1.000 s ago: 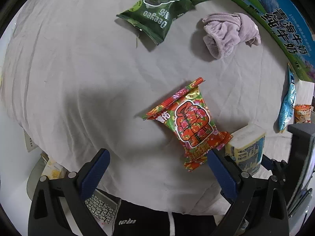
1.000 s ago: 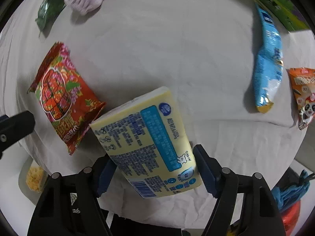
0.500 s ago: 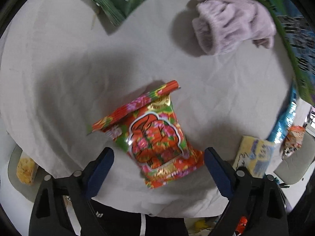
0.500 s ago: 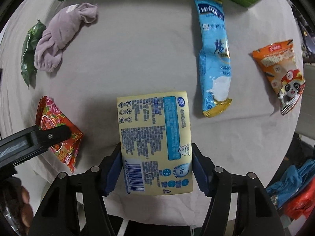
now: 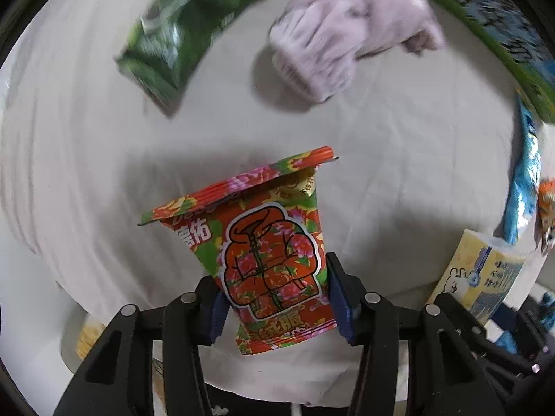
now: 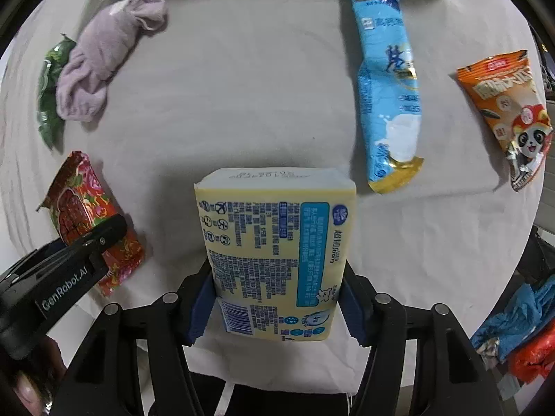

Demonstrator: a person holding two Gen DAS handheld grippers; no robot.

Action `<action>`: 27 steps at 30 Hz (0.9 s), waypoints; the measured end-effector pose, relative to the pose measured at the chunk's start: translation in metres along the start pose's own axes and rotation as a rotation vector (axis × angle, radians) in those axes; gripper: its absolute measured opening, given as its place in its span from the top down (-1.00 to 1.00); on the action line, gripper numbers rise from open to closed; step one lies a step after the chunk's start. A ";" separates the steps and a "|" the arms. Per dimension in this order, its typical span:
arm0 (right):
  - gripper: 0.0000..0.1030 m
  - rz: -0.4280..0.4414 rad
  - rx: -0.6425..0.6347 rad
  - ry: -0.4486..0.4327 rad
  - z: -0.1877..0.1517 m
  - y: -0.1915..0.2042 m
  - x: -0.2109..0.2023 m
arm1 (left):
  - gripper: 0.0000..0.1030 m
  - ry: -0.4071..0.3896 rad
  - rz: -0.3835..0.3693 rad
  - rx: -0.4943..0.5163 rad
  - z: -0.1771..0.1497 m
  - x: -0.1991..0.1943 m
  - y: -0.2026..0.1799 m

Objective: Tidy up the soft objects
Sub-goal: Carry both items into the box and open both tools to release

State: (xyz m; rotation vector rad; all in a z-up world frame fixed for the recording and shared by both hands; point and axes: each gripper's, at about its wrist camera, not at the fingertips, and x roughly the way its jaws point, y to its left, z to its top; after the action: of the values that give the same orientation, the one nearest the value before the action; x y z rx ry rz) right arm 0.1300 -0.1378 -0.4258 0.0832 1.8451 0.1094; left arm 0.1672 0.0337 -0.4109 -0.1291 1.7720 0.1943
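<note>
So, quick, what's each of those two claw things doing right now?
Left gripper: just closed on the red snack bag.
Right gripper: holding the yellow tissue pack.

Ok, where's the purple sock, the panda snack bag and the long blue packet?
purple sock (image 6: 100, 69), right wrist view, middle of the bunched fabric.
panda snack bag (image 6: 503, 111), right wrist view, centre of its front.
long blue packet (image 6: 390, 79), right wrist view, mid-length.
</note>
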 end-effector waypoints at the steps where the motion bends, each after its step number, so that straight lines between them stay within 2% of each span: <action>1: -0.26 0.008 -0.002 -0.009 -0.003 -0.003 -0.001 | 0.10 -0.030 0.013 0.022 -0.004 -0.008 -0.003; 4: -0.25 0.034 -0.018 -0.039 -0.019 -0.004 -0.013 | 0.10 -0.085 0.024 0.063 -0.013 -0.025 -0.011; 9: -0.25 0.084 -0.028 -0.087 -0.032 -0.019 -0.036 | 0.11 -0.151 -0.005 0.088 -0.026 -0.057 -0.029; 11: -0.25 0.105 -0.032 -0.110 -0.042 -0.031 -0.051 | 0.11 -0.182 -0.015 0.096 -0.024 -0.076 -0.054; 14: -0.25 0.135 -0.032 -0.149 -0.046 -0.043 -0.073 | 0.11 -0.240 -0.027 0.117 -0.026 -0.103 -0.064; 18: -0.25 0.188 -0.025 -0.202 -0.043 -0.045 -0.132 | 0.11 -0.317 -0.072 0.142 -0.029 -0.147 -0.078; 20: -0.25 0.217 -0.023 -0.241 -0.041 -0.051 -0.157 | 0.11 -0.361 -0.094 0.159 -0.043 -0.170 -0.073; 23: -0.25 0.237 -0.019 -0.299 -0.037 -0.056 -0.196 | 0.11 -0.422 -0.119 0.193 -0.035 -0.207 -0.084; 27: -0.25 0.250 -0.014 -0.366 -0.013 -0.056 -0.233 | 0.11 -0.479 -0.128 0.234 -0.013 -0.240 -0.095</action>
State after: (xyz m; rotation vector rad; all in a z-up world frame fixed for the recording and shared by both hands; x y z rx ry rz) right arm 0.1816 -0.2206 -0.2060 0.3044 1.4623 0.2636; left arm 0.2236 -0.0669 -0.1794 -0.0230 1.2918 -0.0730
